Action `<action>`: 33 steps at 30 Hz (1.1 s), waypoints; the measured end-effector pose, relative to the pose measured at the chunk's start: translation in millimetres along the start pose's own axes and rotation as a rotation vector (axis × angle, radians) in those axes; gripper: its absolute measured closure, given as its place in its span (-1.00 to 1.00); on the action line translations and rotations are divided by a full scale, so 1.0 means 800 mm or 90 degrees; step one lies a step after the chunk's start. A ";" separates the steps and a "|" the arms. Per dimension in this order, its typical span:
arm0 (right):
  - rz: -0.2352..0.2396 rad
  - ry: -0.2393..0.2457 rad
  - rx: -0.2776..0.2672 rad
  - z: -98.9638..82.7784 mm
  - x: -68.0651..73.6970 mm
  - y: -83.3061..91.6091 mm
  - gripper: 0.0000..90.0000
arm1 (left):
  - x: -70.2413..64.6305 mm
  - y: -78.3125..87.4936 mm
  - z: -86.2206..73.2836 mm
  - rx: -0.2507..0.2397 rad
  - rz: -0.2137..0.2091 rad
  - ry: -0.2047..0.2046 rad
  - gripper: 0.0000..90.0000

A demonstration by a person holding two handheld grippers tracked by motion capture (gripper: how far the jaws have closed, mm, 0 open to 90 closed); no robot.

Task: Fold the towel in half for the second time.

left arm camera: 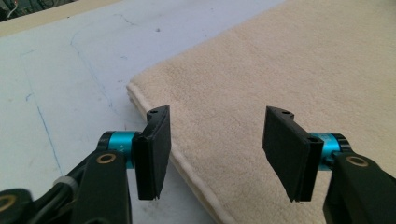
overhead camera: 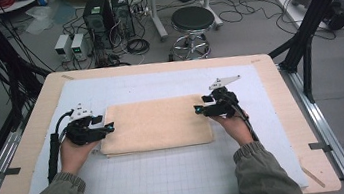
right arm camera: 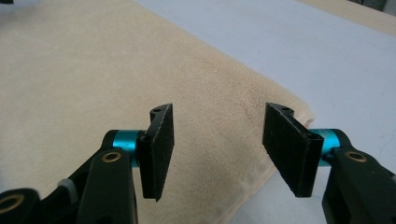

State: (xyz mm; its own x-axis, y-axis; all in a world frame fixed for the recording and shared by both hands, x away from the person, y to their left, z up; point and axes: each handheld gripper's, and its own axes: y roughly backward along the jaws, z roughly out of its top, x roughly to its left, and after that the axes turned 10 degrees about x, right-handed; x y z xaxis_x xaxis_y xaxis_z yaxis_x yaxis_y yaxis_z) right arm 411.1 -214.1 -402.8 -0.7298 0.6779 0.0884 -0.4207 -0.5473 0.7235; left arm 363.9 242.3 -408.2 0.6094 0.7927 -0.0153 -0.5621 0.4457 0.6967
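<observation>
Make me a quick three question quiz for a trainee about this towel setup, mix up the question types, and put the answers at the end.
1. True or false: the left gripper is shut on the towel.
2. Multiple choice: where does the right gripper sit? A) at the towel's right end, B) on the stool, C) off the table.
3. Fill in: the towel lies folded on a pale gridded ____.

Key
1. False: in the left gripper view its jaws stand apart over the towel's edge.
2. A
3. mat
</observation>
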 end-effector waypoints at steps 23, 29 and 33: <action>0.017 0.038 0.018 -0.008 0.033 0.016 -0.54 | -0.018 0.029 -0.021 -0.032 -0.024 -0.021 -0.37; 0.007 0.033 -0.017 -0.029 0.035 0.021 -0.54 | -0.020 0.033 -0.025 -0.032 -0.027 -0.021 -0.45; 0.013 0.018 -0.013 -0.041 0.035 0.024 -0.58 | -0.024 0.035 -0.027 -0.033 -0.030 -0.027 -0.47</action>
State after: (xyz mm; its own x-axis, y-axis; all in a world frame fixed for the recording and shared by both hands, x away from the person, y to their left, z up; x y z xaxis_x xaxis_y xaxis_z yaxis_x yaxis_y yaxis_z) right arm 364.7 -221.8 -409.1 -0.7531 0.6526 0.0830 -0.4168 -0.5710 0.7072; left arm 324.7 248.4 -404.0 0.6589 0.7521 -0.0166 -0.5596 0.5047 0.6574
